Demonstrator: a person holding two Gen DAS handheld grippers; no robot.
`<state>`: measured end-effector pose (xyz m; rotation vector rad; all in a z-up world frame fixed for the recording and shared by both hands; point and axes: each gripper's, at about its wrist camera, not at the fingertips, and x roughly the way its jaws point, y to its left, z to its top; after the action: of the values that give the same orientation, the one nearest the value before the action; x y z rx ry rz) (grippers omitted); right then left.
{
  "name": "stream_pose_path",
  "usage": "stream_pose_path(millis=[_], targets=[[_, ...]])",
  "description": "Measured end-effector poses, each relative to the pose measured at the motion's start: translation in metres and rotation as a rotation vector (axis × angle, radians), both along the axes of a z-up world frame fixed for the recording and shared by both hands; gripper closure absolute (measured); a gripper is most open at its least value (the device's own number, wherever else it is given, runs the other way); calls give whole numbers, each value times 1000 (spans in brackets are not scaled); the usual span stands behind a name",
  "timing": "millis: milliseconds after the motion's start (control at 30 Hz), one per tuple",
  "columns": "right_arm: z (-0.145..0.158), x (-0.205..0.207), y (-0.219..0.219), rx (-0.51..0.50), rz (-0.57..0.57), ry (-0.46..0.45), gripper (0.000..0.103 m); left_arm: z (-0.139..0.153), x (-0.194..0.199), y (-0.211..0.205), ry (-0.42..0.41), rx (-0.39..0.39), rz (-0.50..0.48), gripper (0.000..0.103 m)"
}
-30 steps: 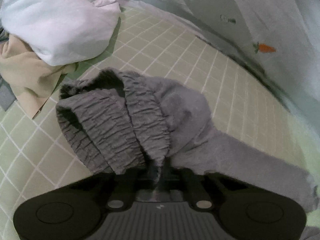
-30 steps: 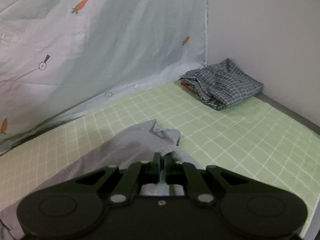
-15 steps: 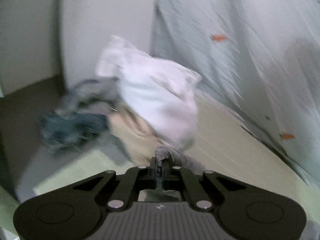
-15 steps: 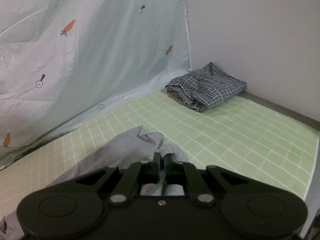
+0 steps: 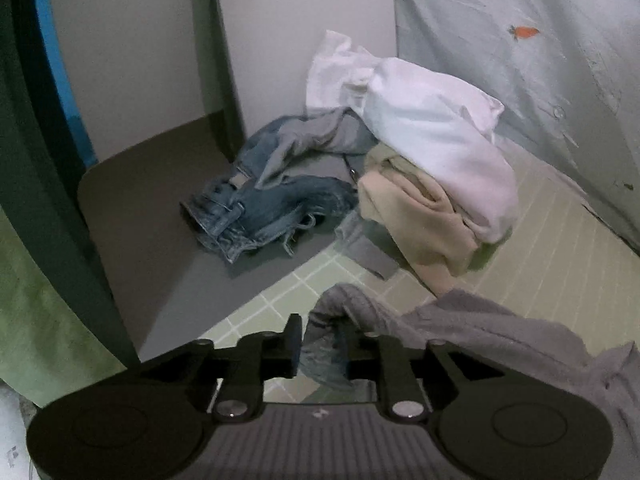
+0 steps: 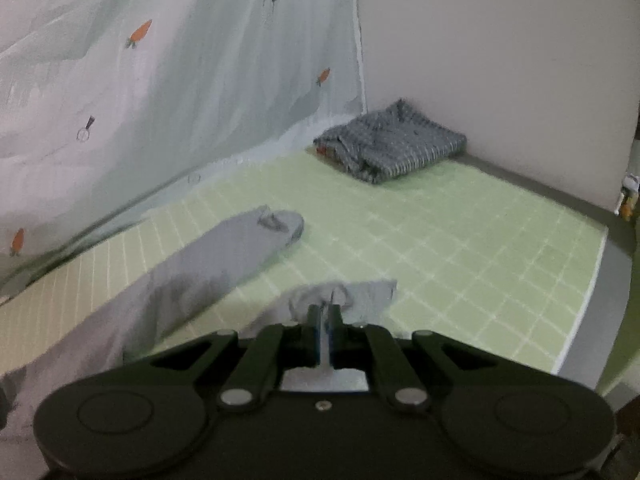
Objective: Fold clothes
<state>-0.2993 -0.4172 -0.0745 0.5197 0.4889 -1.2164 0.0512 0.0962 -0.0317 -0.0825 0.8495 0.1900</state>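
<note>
Grey trousers [image 5: 480,328] lie across the green checked mat [image 6: 460,240]. In the left wrist view their bunched waist end sits between the fingers of my left gripper [image 5: 323,336]. Its jaws are opening, and the cloth hangs loosely in the gap. My right gripper [image 6: 326,312] is shut on the hem of one trouser leg [image 6: 360,294], lifted slightly off the mat. The other leg [image 6: 224,256] lies flat to the left, stretched toward the carrot-print sheet.
A pile of unfolded clothes lies in the corner ahead of my left gripper: a white garment [image 5: 432,128], a beige one [image 5: 416,220], jeans [image 5: 260,208]. A folded checked shirt [image 6: 392,146] rests at the mat's far corner. The carrot-print sheet [image 6: 180,80] hangs along the wall.
The left gripper rose and swung from over the ribbed waistband toward the clothes pile, and its jaws have parted. The right gripper drew its trouser leg apart from the other one.
</note>
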Motion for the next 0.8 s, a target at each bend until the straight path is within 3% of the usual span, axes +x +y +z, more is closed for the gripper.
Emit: stream_pose_path(millis=[33,100,167,200,233,300,467,667,800], targets=[[-2,-2,2,9,-1,0,99,-3,-1,1,9,4,-1,70],[-6,-5,5,24,-3,-3,95,2,-8,-10,-17,-3,-43,47],[-8,-10,5,34,-5,-5,82,8,-12,-27,-48,-1,-99,35],[-9,-12,5,38,-6,-3,64,10,-14,-39,-57,2,-138,32],[-10,-15,3,39,-11,2,55,11,-17,-52,-57,3,-181,29],[-12,-21,-4,50,-14,9,53,11,-26,-84,-46,0,-276,21],[-29,-47,-31,139,8,32,32,-14,-67,-174,55,-47,-501,20],[-53,-74,-65,189,64,102,32,-56,-127,-282,201,-18,-749,19],[-64,-76,-86,153,180,187,34,-79,-154,-342,241,31,-827,18]])
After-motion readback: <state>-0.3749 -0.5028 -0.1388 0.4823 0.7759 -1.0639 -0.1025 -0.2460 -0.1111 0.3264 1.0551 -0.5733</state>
